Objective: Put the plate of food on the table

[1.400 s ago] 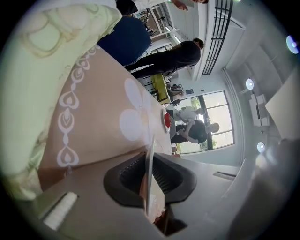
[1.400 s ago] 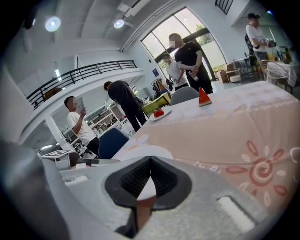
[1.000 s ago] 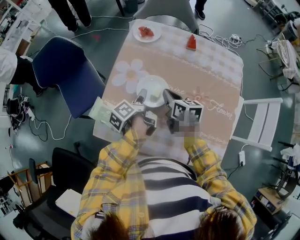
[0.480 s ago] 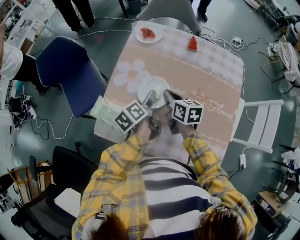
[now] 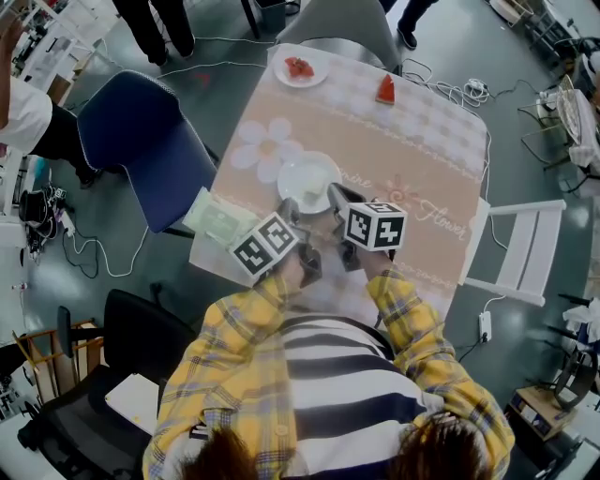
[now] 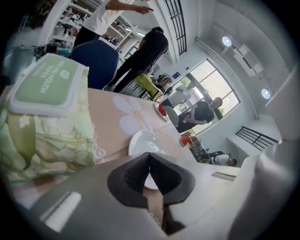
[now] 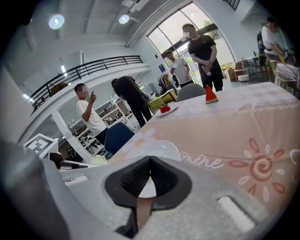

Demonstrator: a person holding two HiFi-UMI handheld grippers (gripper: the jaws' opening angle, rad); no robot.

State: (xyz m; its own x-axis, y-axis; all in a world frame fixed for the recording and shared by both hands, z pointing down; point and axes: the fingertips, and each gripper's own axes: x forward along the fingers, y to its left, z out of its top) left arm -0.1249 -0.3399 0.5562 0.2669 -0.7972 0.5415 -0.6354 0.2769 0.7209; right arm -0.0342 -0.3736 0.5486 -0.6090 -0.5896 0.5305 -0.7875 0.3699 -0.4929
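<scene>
An empty white plate (image 5: 307, 178) lies on the pink flowered tablecloth, just ahead of both grippers; it also shows as plate (image 6: 143, 139) and plate (image 7: 157, 149). My left gripper (image 5: 291, 210) sits at its near left rim, jaws shut tip to tip with nothing between them (image 6: 149, 154). My right gripper (image 5: 334, 193) is at the near right rim, also shut and empty (image 7: 150, 159). At the table's far edge stands a small plate of red food (image 5: 298, 67) (image 6: 161, 110) (image 7: 165, 109). A watermelon slice (image 5: 384, 87) (image 7: 211, 94) stands to its right.
A green pack of wipes (image 5: 217, 221) (image 6: 42, 117) lies at the table's near left corner. A blue chair (image 5: 141, 150) stands left of the table, a white chair (image 5: 523, 246) right, a grey chair (image 5: 337, 23) beyond. People stand past the far side.
My left gripper has drawn back a little from over the white plate's near left rim toward the person. The right gripper has hardly moved.
</scene>
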